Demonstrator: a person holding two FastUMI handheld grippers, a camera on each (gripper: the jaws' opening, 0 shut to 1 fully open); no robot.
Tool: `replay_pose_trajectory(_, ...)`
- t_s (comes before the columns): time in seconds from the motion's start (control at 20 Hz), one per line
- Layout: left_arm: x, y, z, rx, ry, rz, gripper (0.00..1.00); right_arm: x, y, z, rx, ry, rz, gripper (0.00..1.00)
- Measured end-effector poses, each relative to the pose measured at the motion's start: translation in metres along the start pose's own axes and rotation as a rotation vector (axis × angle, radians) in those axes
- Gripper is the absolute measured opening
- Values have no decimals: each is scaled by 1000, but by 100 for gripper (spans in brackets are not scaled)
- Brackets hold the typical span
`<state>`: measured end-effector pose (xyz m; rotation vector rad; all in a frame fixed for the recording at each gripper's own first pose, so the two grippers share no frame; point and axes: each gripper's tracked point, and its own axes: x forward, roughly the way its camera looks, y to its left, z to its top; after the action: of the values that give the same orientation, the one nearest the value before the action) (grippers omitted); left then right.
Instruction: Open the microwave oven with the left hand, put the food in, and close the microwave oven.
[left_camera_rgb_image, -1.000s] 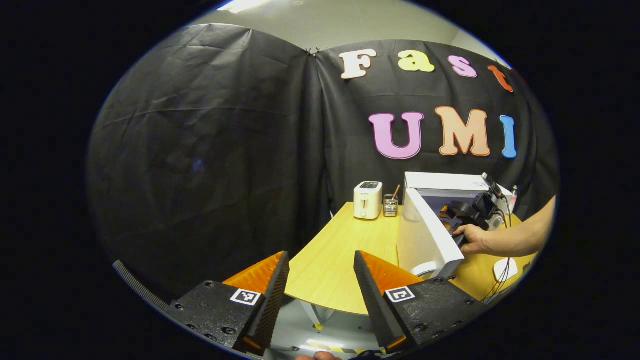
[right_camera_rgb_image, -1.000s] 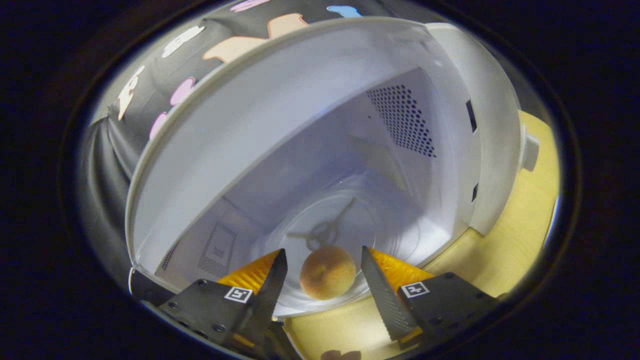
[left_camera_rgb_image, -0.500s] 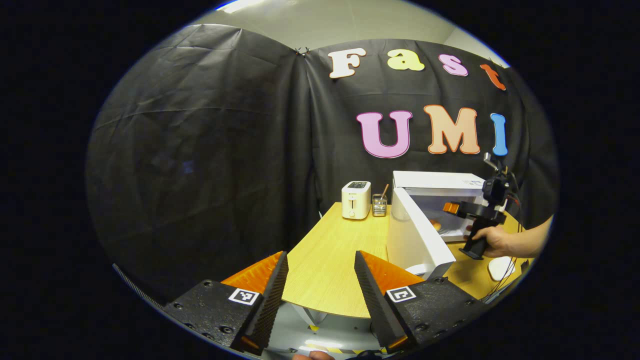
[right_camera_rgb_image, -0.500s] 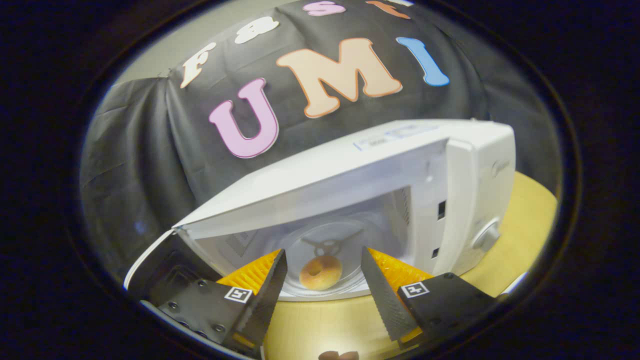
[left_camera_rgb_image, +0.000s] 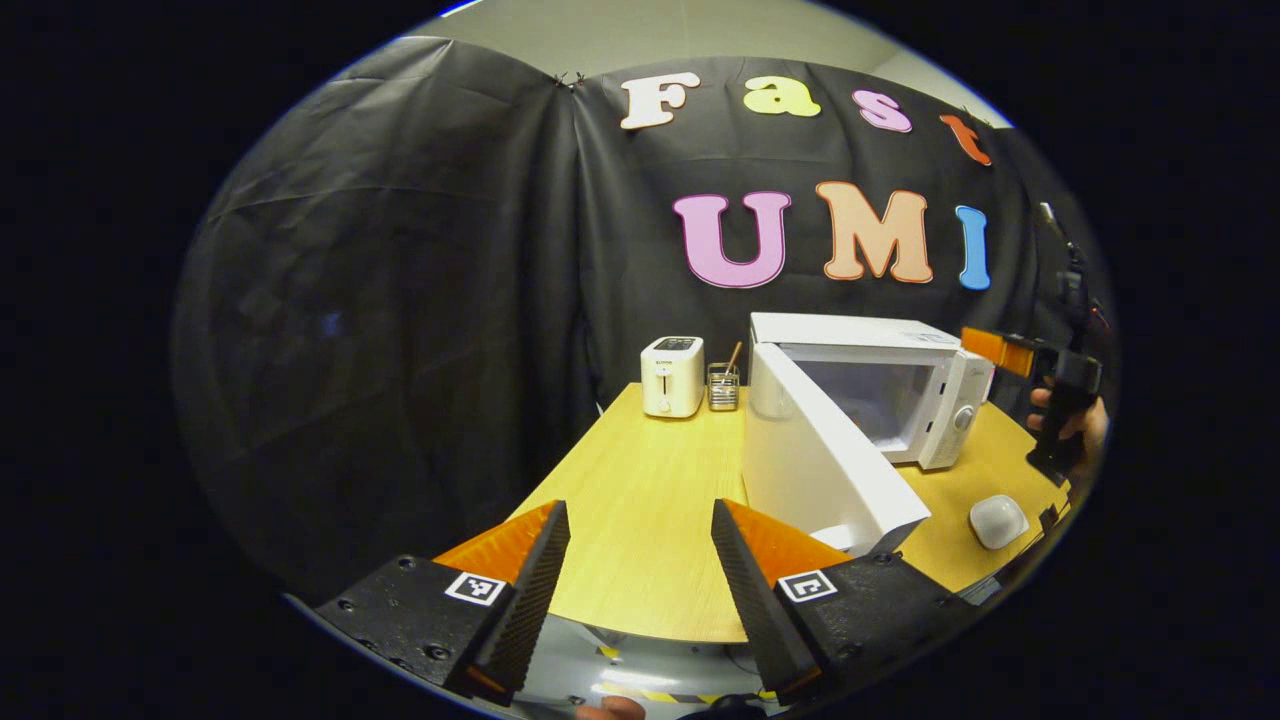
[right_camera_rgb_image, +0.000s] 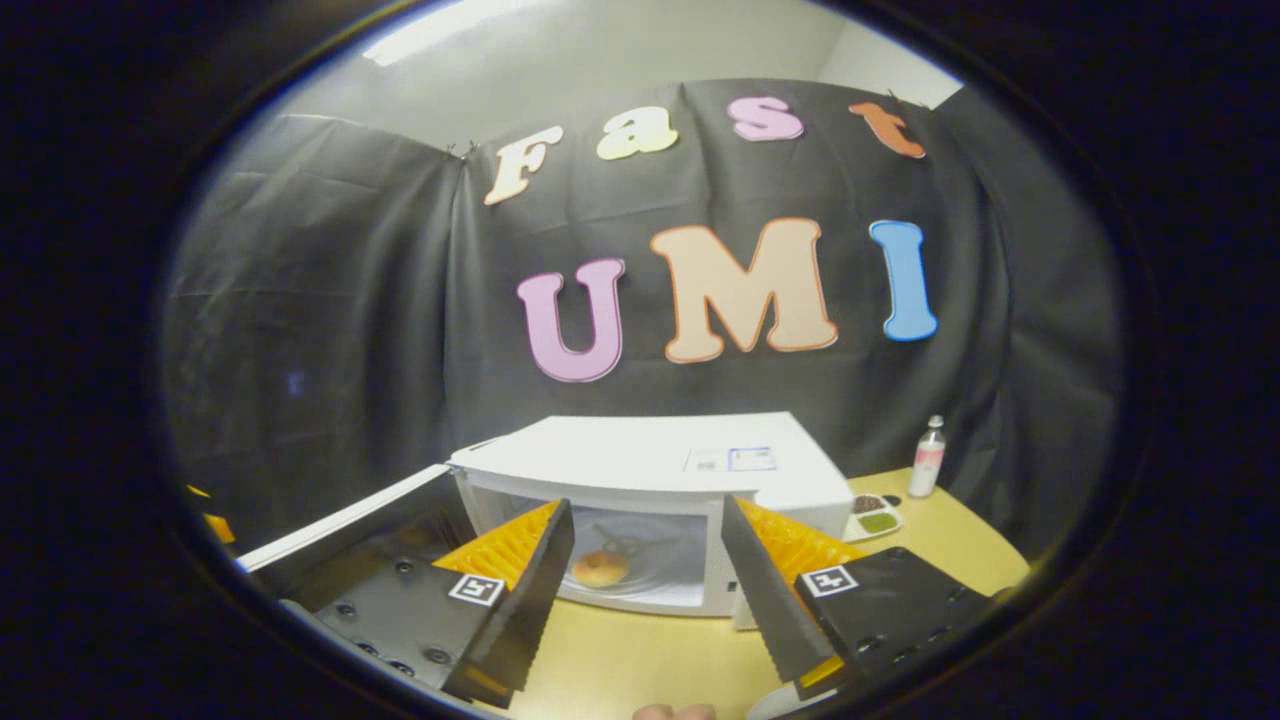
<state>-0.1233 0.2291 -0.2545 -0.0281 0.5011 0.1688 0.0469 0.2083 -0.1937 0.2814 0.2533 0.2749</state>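
right gripper (right_camera_rgb_image: 640, 570) gapes empty before doughnut (right_camera_rgb_image: 600, 568) inside microwave (right_camera_rgb_image: 650, 500).

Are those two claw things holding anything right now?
No. The left gripper and the right gripper both stand open with nothing between their fingers. The doughnut lies inside the microwave, whose door hangs open.

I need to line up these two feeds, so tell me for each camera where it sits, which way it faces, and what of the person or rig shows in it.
Left gripper view: rides the left gripper, back from the table's near left end, facing the open microwave; own open fingers below, the person's hand holding the right gripper at far right.
Right gripper view: rides the right gripper, raised before the microwave front, facing its cavity and the doughnut; own open fingers below.
Shared: microwave, open door, table.
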Motion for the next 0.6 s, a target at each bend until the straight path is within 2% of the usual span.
replay_pose_trajectory(0.15,10,-15,-25,-16,65,-37,84,-21,-37,25,-30,-35,-68,82)
replay_pose_trajectory(0.25,15,-29,-38,2,114,-64,84,-34,-55,42,-15,-63,-106,82)
replay_pose_trajectory(0.35,17,-37,-37,33,116,-85,82,-47,-69,60,10,-96,-144,82)
replay_pose_trajectory(0.4,16,-43,-37,39,119,-104,83,-53,-75,67,15,-108,-161,91)
replay_pose_trajectory(0.6,19,-76,-47,54,158,-192,82,-75,-96,89,-21,-149,-205,91)
